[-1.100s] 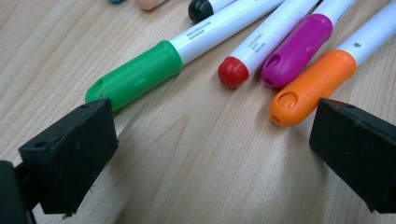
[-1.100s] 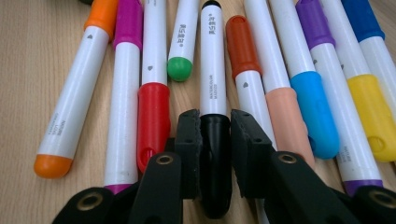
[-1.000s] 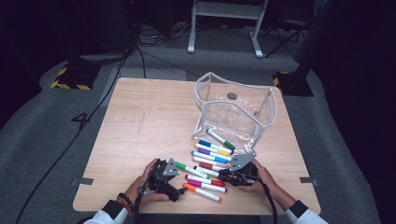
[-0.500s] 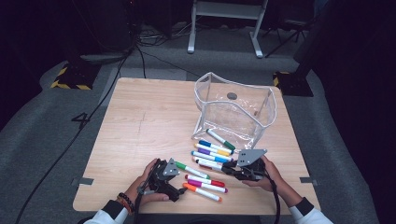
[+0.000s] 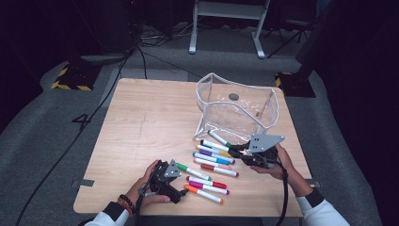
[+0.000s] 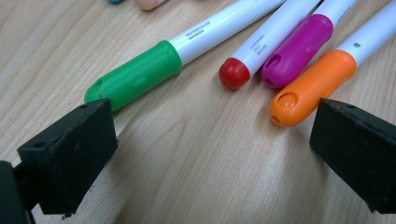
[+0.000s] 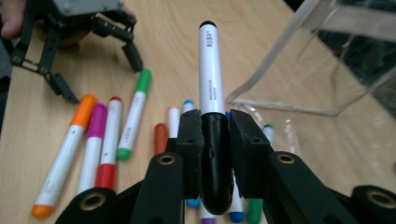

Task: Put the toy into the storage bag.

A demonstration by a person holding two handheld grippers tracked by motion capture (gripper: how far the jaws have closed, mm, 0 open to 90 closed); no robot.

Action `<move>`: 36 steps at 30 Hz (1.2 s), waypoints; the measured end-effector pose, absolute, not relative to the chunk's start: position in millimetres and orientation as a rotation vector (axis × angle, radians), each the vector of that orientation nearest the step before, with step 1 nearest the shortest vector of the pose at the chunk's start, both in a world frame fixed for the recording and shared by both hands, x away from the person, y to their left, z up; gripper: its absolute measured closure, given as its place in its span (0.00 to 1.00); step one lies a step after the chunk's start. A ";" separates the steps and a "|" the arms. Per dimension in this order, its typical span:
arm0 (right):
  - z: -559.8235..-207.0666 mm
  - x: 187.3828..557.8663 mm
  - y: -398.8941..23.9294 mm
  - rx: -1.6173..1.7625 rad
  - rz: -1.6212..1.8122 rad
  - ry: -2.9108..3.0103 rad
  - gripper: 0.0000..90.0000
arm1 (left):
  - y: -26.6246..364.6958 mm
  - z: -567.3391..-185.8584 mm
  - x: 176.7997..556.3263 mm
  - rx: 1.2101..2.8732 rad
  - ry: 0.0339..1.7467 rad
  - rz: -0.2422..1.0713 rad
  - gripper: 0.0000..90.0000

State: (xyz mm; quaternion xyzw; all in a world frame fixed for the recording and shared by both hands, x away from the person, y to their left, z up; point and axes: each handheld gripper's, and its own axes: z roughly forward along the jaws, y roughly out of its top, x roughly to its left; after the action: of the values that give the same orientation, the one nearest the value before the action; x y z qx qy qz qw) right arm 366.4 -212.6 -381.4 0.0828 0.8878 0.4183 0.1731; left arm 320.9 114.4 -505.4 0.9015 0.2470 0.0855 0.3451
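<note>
Two grippers here, one in each hand. The right gripper (image 7: 214, 140) is clamped on a black-capped marker (image 7: 211, 79), jaws pressed against the black cap on both sides, with the white barrel sticking out ahead of them. In the high view that right gripper (image 5: 241, 151) sits near the right edge of the wooden table (image 5: 146, 117), held in the person's right hand (image 5: 277, 165), just in front of the clear pouch (image 5: 237, 110). The pouch stands upright and open at the top, and there's a small dark thing inside it that I can't make out.

The left gripper (image 6: 210, 140) has its jaws wide apart and nothing between them but bare table. Its jaw tips sit right by the cap ends of four markers: a green marker (image 6: 140, 74) close to one jaw, an orange marker (image 6: 313, 86) close to the other, and a red marker (image 6: 233, 72) and a magenta marker (image 6: 296, 49) between those. From above, the left gripper (image 5: 175, 175) is low at the near edge of the table, in the left hand (image 5: 141, 188).

The rest of the markers (image 5: 214, 155) lie loose on the wood between the two grippers, roughly parallel, just in front of the pouch.
</note>
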 end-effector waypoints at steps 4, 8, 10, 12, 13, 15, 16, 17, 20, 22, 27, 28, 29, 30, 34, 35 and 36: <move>-355.6 373.1 -218.4 0.244 1.213 2.457 0.83 | 114.4 -505.3 320.8 2.341 0.642 0.222 0.01; -332.4 380.6 -223.3 0.249 1.210 2.403 0.83 | 114.4 -505.3 320.9 2.341 0.641 0.223 0.01; -322.4 386.0 -226.9 0.266 1.211 2.382 0.83 | 114.4 -505.3 320.9 2.342 0.642 0.223 0.01; -314.3 392.9 -230.8 0.283 1.202 2.359 0.83 | 114.5 -505.2 321.0 2.343 0.640 0.222 0.01; -310.3 397.7 -233.1 0.299 1.197 2.349 0.83 | 114.5 -505.2 321.1 2.343 0.640 0.222 0.01; -306.3 405.2 -236.1 0.320 1.184 2.341 0.83 | 114.5 -505.2 321.0 2.343 0.640 0.221 0.01; -305.0 409.7 -237.8 0.330 1.174 2.340 0.83 | 114.4 -505.2 321.1 2.343 0.640 0.221 0.01; -303.8 415.7 -240.1 0.350 1.163 2.336 0.83 | 114.5 -505.2 321.0 2.343 0.640 0.221 0.01; -302.4 430.3 -245.9 0.404 1.160 2.336 0.83 | 114.4 -505.2 321.1 2.343 0.640 0.221 0.01; -301.9 440.7 -249.2 0.441 1.153 2.338 0.83 | 114.3 -505.3 321.2 2.342 0.639 0.221 0.01; -303.0 463.9 -251.5 0.527 1.111 2.368 0.83 | 114.3 -505.3 321.4 2.342 0.638 0.221 0.01; -304.1 468.3 -251.4 0.545 1.093 2.372 0.83 | 114.2 -505.4 321.3 2.341 0.640 0.220 0.01; -305.4 472.8 -251.6 0.568 1.091 2.381 0.83 | 114.2 -505.4 321.3 2.341 0.639 0.219 0.01; -307.3 477.6 -251.4 0.588 1.081 2.395 0.83 | 114.3 -505.3 321.3 2.342 0.639 0.219 0.01; -315.2 490.2 -249.1 0.660 1.031 2.451 0.83 | 114.2 -505.4 321.4 2.341 0.639 0.220 0.01; -317.5 492.5 -247.6 0.670 0.995 2.469 0.83 | 114.4 -505.2 321.4 2.344 0.638 0.220 0.01; -319.8 494.6 -246.2 0.677 0.967 2.488 0.83 | 114.2 -505.4 321.4 2.340 0.639 0.220 0.01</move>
State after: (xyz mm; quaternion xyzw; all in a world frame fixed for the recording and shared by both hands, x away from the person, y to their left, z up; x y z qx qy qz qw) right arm 494.6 -246.2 -319.8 0.2411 0.8866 0.3446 0.1926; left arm 321.4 114.2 -505.4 0.9016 0.2460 0.0846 0.3455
